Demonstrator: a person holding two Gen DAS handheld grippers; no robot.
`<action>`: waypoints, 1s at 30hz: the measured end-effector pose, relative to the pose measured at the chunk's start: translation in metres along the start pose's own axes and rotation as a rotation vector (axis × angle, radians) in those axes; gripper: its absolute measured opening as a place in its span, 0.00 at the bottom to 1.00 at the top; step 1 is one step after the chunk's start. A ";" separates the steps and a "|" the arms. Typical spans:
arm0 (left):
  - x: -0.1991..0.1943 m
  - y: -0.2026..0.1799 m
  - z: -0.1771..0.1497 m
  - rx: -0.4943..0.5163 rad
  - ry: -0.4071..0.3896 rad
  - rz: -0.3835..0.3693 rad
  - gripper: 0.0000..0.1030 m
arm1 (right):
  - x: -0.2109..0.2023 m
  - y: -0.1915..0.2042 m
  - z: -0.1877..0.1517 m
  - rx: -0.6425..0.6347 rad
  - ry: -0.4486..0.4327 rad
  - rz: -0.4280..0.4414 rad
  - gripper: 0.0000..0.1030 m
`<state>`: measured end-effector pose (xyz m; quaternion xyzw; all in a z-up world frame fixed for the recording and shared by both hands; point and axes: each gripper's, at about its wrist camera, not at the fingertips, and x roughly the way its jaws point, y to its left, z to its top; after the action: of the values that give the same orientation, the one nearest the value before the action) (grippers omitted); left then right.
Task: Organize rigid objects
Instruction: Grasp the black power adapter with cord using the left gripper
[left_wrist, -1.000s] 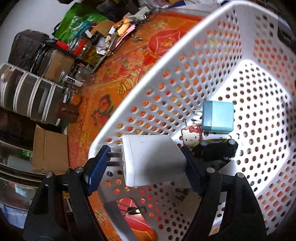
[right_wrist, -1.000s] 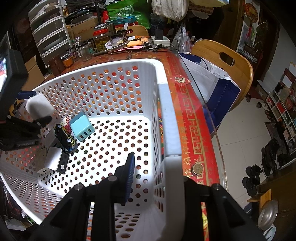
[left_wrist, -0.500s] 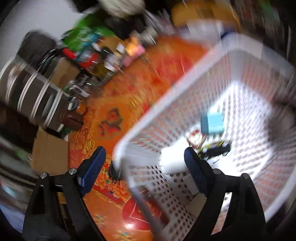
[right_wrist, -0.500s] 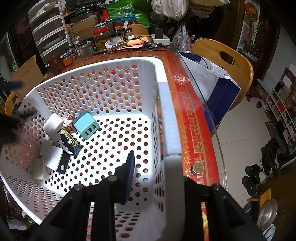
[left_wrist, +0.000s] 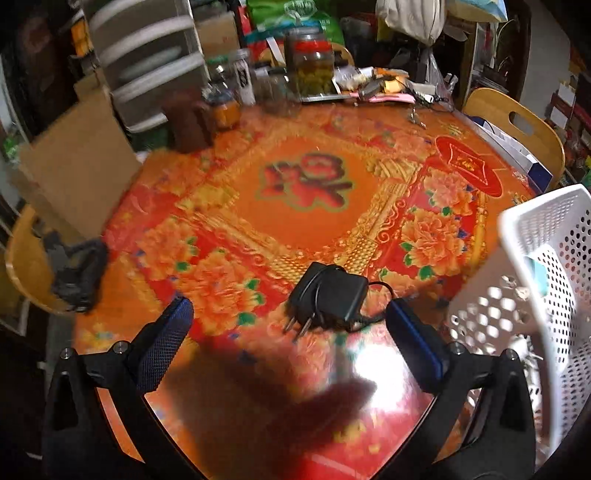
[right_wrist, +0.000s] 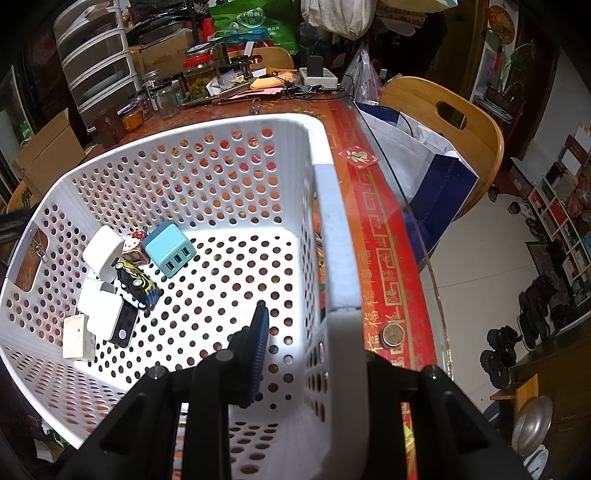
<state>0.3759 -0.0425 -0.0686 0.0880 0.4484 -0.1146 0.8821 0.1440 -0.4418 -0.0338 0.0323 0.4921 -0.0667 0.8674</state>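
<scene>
A black plug adapter (left_wrist: 328, 297) with its cord wrapped around it lies on the red and orange table, prongs toward me. My left gripper (left_wrist: 288, 325) is open and empty, low over the table with the adapter between and just beyond its blue pads. My right gripper (right_wrist: 314, 339) is shut on the near right wall of the white perforated basket (right_wrist: 332, 229). The basket also shows in the left wrist view (left_wrist: 535, 221). Inside it lie a white charger (right_wrist: 101, 253), a teal USB cube (right_wrist: 170, 249), a toy car (right_wrist: 135, 282) and other small items.
Jars (left_wrist: 314, 66), a drawer unit (left_wrist: 147, 62) and clutter crowd the table's far side. A cardboard box (left_wrist: 74, 162) and a wooden chair (left_wrist: 29, 266) stand at the left. Another wooden chair (right_wrist: 443, 110) with a bag stands at the right. A coin (right_wrist: 392, 335) lies on the table's right edge.
My left gripper let go of the white charger into the basket, opened, and swung left out of the basket to the black adapter. The right gripper has not moved.
</scene>
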 end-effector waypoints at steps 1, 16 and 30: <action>0.012 -0.002 -0.002 -0.005 0.005 -0.032 1.00 | 0.000 -0.001 0.000 0.001 0.000 0.001 0.27; 0.087 -0.026 -0.015 0.033 0.094 -0.121 1.00 | 0.000 -0.002 -0.001 0.006 -0.003 -0.024 0.27; 0.089 -0.031 -0.014 0.025 0.069 -0.103 1.00 | 0.000 -0.004 0.001 0.006 -0.003 -0.026 0.27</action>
<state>0.4076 -0.0795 -0.1502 0.0794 0.4809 -0.1624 0.8579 0.1442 -0.4455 -0.0329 0.0284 0.4908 -0.0793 0.8672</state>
